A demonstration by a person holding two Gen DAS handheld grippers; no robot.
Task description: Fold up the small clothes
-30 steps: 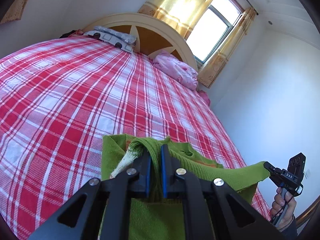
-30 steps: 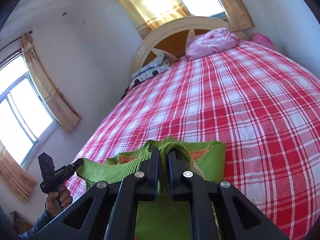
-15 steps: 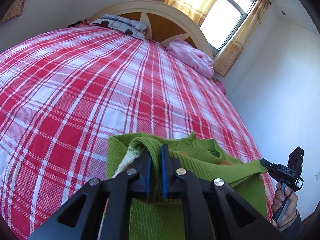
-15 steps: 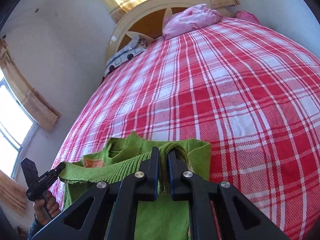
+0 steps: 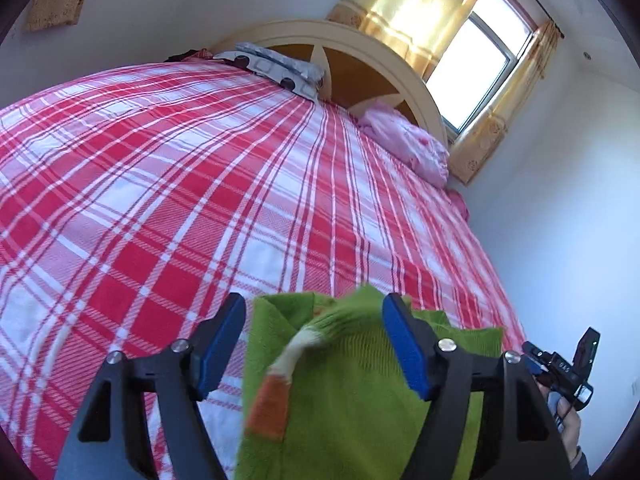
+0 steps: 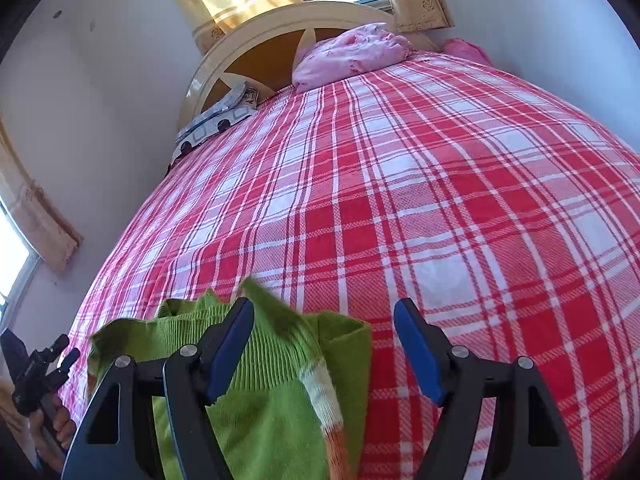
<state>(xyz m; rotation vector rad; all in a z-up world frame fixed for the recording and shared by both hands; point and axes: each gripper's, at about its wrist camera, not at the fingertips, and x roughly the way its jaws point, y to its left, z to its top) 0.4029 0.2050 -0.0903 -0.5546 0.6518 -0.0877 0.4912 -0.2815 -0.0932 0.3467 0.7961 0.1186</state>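
Note:
A small green knit sweater (image 5: 360,396) with a white and orange striped cuff lies on the red plaid bed at the near edge. It also shows in the right wrist view (image 6: 272,392). My left gripper (image 5: 316,344) is open, its blue pads apart above the sweater's folded sleeve, holding nothing. My right gripper (image 6: 324,348) is open over the sweater's right edge, also empty. The right gripper appears at the lower right of the left wrist view (image 5: 560,368); the left gripper appears at the lower left of the right wrist view (image 6: 40,372).
The red and white plaid bedspread (image 5: 200,184) covers the bed ahead. A pink pillow (image 5: 412,148) and a grey patterned pillow (image 5: 276,68) lie by the cream headboard (image 5: 360,52). A white wall (image 5: 560,200) runs along the bed's right side.
Both grippers have opened and let go of the green sweater's hem, which has dropped onto the bed. Both have also tilted down and moved slightly forward.

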